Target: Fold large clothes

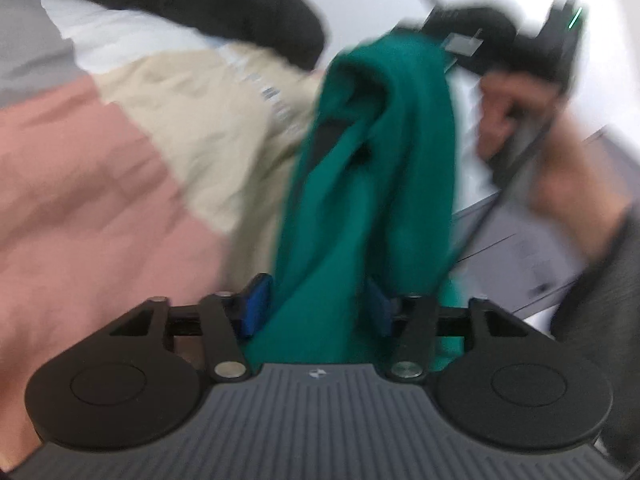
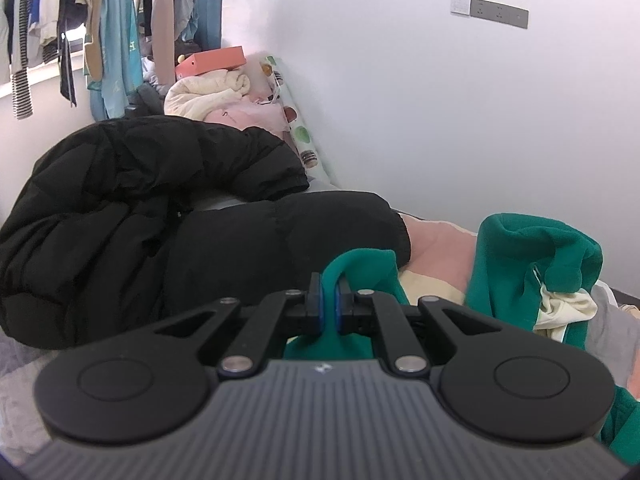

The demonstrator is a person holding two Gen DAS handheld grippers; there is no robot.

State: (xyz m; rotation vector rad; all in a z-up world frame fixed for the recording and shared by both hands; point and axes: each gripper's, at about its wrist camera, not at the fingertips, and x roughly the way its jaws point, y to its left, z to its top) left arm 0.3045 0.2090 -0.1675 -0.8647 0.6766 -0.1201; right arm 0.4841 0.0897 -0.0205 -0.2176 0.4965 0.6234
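Note:
A green garment (image 1: 372, 168) hangs in a thick bunch over the bed. In the left wrist view its lower part fills the gap between the blue pads (image 1: 256, 304) of my left gripper (image 1: 316, 308), and the cloth touches both; the picture is blurred. The garment's top end runs up to my right gripper (image 1: 452, 36), which a hand (image 1: 516, 120) holds. In the right wrist view my right gripper (image 2: 329, 304) is shut on a thin fold of the green garment (image 2: 532, 272), whose cream lining shows at the right.
A black puffer jacket (image 2: 160, 220) lies bunched on the bed at left. The bed cover (image 1: 100, 184) is pink, cream and grey. Blankets and an orange box (image 2: 212, 62) are piled by the white wall. Clothes hang on a rail (image 2: 112, 20) behind.

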